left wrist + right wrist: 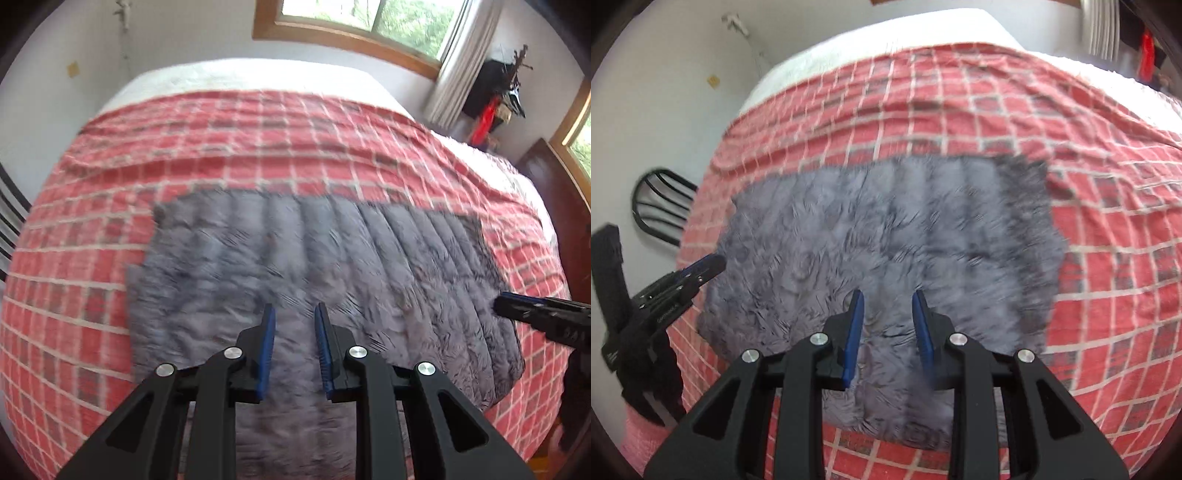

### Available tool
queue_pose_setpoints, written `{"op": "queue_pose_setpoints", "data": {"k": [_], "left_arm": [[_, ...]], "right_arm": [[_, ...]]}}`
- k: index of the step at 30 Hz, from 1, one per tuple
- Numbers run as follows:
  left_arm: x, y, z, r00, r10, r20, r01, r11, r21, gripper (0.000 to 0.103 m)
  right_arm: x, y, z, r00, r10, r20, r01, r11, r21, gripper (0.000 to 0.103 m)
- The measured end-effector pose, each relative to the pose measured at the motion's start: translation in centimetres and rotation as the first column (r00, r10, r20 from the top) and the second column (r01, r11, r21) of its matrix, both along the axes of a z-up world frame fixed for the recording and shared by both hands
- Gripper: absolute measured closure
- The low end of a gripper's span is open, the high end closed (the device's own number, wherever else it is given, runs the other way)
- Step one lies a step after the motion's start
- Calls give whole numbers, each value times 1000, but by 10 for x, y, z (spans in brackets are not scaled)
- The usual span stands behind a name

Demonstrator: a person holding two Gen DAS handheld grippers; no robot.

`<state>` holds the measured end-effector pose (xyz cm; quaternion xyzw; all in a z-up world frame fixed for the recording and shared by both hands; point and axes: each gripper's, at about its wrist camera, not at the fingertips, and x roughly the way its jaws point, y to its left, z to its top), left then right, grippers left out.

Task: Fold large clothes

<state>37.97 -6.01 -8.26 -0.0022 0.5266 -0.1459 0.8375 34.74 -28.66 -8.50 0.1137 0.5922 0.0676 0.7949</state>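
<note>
A grey fluffy quilted garment [295,258] lies folded into a broad rectangle on a bed with a red plaid cover [258,147]. My left gripper [295,308] hovers above the garment's near part, its blue pads apart with nothing between them. My right gripper [496,304] pokes in from the right at the garment's right edge. In the right wrist view the garment [868,229] fills the middle of the plaid cover [997,110]. My right gripper [887,295] stands open and empty over its near part. The left gripper [714,263] reaches in beside the garment's left edge.
A wood-framed window [369,22] with a pale curtain [458,62] is behind the bed. Dark wooden furniture [546,192] stands at the bed's right side. A black chair back [661,206] is by the left side. Black and red items [495,96] hang in the corner.
</note>
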Motion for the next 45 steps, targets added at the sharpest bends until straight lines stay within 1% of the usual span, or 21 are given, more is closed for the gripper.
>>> {"op": "queue_pose_setpoints", "data": {"k": [2, 4, 7, 10, 17, 20, 22, 24, 25, 26, 27, 29, 30, 31, 32, 33, 34, 36, 38, 41, 45], "left_arm": [[1, -7, -14, 1000, -4, -29, 4, 1000, 13, 82], [1, -10, -32, 998, -4, -58, 6, 999, 33, 82], [-1, -11, -47, 997, -15, -71, 18, 999, 38, 82], [-3, -10, -57, 997, -26, -77, 29, 999, 41, 82], [-6, -14, -67, 997, -30, -65, 35, 997, 63, 83], [-6, -15, -66, 997, -33, -67, 38, 997, 71, 83], [-3, -13, -64, 996, -28, -81, 33, 998, 54, 83], [-2, -7, -56, 994, -27, -105, 30, 999, 24, 83], [-4, 0, -49, 994, -21, -107, 23, 1000, 12, 83], [-5, 6, -43, 995, -10, -101, 11, 1000, 5, 79], [-7, 15, -34, 996, 2, -86, -2, 1000, -5, 71], [-12, 40, -14, 999, 32, -34, -33, 999, -22, 59], [-12, 53, -7, 999, 51, -16, -51, 999, -19, 54], [-11, 72, -1, 997, 81, 1, -81, 997, -14, 53], [-9, 84, 2, 995, 98, 6, -97, 995, -13, 48], [-5, 98, 2, 993, 118, 5, -118, 993, -11, 40], [1, 116, -3, 990, 143, -12, -143, 990, -5, 38], [9, 136, -14, 983, 169, -67, -170, 985, -7, 38], [12, 147, -24, 980, 164, -109, -170, 984, -53, 38], [14, 151, -39, 979, 143, -148, -159, 982, -103, 36], [19, 151, -59, 973, 148, -179, -170, 979, -116, 34]], "right_arm": [[2, 9, -14, 1000, 6, -28, -7, 1000, -2, 75], [1, 15, -25, 999, 0, -47, -2, 1000, -31, 75], [2, 18, -42, 998, -14, -69, 12, 999, -40, 75], [1, 20, -55, 997, -21, -75, 16, 997, -70, 78], [-3, 26, -70, 998, -41, -45, 35, 992, -119, 79], [-3, 22, -70, 998, -49, -50, 44, 995, -93, 79], [-1, 16, -66, 997, -48, -56, 45, 997, -56, 79], [-6, 7, -54, 997, -52, -53, 52, 999, 6, 76], [-10, 2, -45, 998, -58, -36, 59, 998, 22, 71], [-13, -3, -38, 998, -63, -16, 63, 998, 28, 63], [-20, -12, -25, 997, -72, 24, 71, 997, 27, 58], [-29, -29, -6, 993, -84, 77, 82, 996, 25, 48], [-32, -41, 3, 990, -100, 97, 97, 995, 29, 46], [-34, -50, 7, 988, -114, 107, 111, 993, 36, 38], [-35, -64, 12, 984, -135, 116, 129, 990, 57, 31], [-34, -74, 12, 982, -146, 119, 138, 988, 74, 31], [-33, -88, 11, 980, -165, 109, 155, 984, 90, 31], [-27, -104, 2, 981, -180, 77, 173, 980, 96, 30], [-19, -111, -12, 982, -182, 42, 176, 976, 127, 29], [-12, -121, -32, 978, -207, -11, 206, 963, 174, 29], [-6, -124, -52, 978, -203, -50, 209, 950, 233, 27]]}}
